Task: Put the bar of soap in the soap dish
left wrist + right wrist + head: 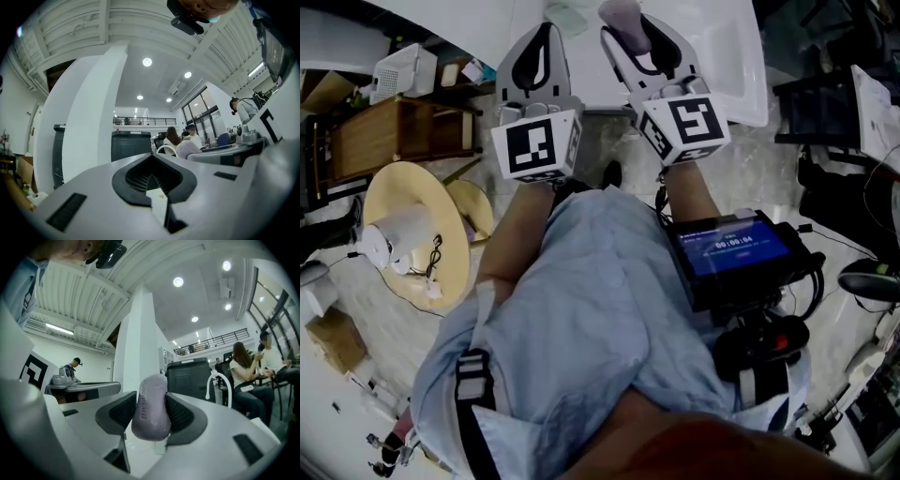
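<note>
- Plainly, the R gripper (151,416) was clamped on the purple soap bar (151,404). Jaws were apart only by the bar's thickness, pads on its two broad faces, one end poking past the jaw tips.
- Head view agreed: the bar was pinched in the R gripper, held up ahead of the person's chest, w/ a white tabletop (739,66) just beyond and below.
- L gripper (151,180) was fully closed, pads meeting, nothing betw. them. In head view it sat just beside the R one, not touching the soap.
- Soap dish wasn't seen in any view, so the step in hand looked like the carry, prob. early in the task.
- To do it well:
  - Hold the R squeeze steady. Soap is likely slick and could squirt out if pressed harder or jolted.
  - Find the dish first, then bring the bar low over it.
  - Lay the bar flat and ease the jaws apart only once it's resting.
  - L gripper was free to steady the dish if it slid.
</note>
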